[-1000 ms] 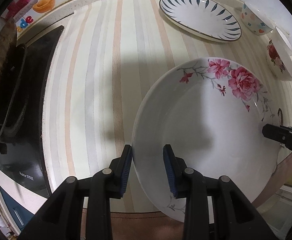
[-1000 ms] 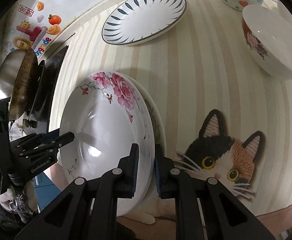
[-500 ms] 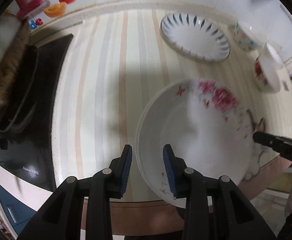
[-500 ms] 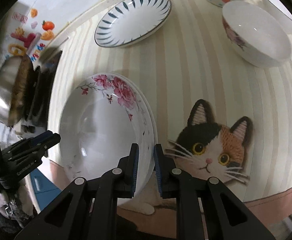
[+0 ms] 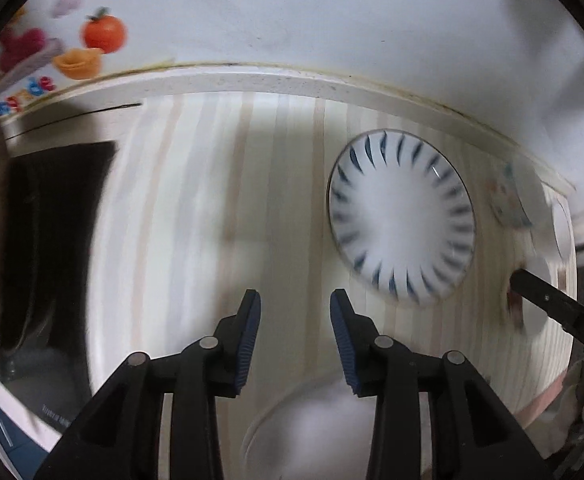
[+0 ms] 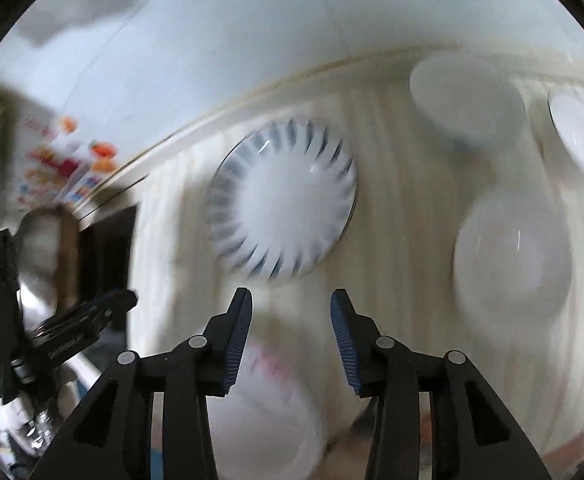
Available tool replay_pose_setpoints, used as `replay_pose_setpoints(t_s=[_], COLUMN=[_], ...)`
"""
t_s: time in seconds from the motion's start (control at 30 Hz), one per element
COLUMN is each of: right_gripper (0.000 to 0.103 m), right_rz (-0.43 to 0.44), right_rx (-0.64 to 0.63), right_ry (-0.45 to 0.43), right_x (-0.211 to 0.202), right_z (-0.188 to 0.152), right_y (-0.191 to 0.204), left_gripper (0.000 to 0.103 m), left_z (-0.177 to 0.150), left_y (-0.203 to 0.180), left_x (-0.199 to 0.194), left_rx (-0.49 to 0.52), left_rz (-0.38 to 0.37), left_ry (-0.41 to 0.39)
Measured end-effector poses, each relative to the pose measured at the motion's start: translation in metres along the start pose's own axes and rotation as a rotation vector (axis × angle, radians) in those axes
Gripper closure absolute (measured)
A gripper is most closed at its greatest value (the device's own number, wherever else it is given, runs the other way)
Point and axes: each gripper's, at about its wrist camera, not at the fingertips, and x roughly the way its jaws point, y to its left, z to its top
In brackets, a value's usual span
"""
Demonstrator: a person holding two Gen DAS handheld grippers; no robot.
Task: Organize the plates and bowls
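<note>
Left wrist view shows the left gripper (image 5: pixel 295 312) with its jaws apart and nothing between them. They have just been opening. Under the blue pads (image 5: pixel 248 340), at the bottom of the picture, lies the white flowered plate (image 5: pixel 311 432), blurry, flat on the desk (image 5: pixel 196 220). The jaws are not touching it.

Right wrist view shows the right gripper (image 6: pixel 291 312) with its jaws apart too. They have just been opening wide, and nothing is between them. Below them lies the same white flowered plate (image 6: pixel 268 412), with a bit of pink on its rim. Everything is smeared and hard to see.

A little farther away, on the striped cloth (image 5: pixel 276 200) that covers the desk, sits the blue-striped plate (image 5: pixel 401 216). It lies flat and alone, well apart from the flowered plate. In the right wrist view this plate (image 6: pixel 282 200) is just ahead of the jaws, and nothing stands in the way.

To the right of it are three white bowls. One big bowl (image 6: pixel 511 256) is nearest. Two more, a round bowl (image 6: pixel 465 100) and a far bowl (image 6: pixel 581 136), sit near the back edge of the desk.

On the left side is a black stove (image 5: pixel 52 240) with a pan (image 6: pixel 48 248) on it. Each gripper shows at the side of the other's picture.

Behind the desk is a white wall (image 5: pixel 331 20). It has bright fruit stickers (image 5: pixel 92 40) on it.
</note>
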Motion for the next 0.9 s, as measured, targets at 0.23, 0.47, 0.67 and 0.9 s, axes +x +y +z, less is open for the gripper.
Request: replay_pose_setpoints(t_s=[0.23, 0.47, 0.67, 0.9], right_gripper=[0.059, 0.077, 0.089, 0.089], right_rz=[-0.053, -0.043, -0.055, -0.034], right_rx=[0.042, 0.027, -0.006, -0.016], right_ry=[0.055, 0.103, 0.095, 0.098], right_x=[0.058, 0.090, 0.107, 0.097], right_z=[0.073, 0.084, 0.085, 0.079], right_y=[-0.033, -0.040, -0.035, -0.036], left_gripper=[0.069, 0.075, 0.085, 0.085], left_z=[0.049, 0.061, 0.059, 0.045], left_y=[-0.013, -0.024, -0.034, -0.037], left_x=[0.065, 0.094, 0.092, 0.067], left_rx=[0.014, 0.051, 0.078, 0.078], left_rz=[0.016, -0.015, 0.012, 0.007], left_ry=[0.086, 0.094, 0.069, 0.042])
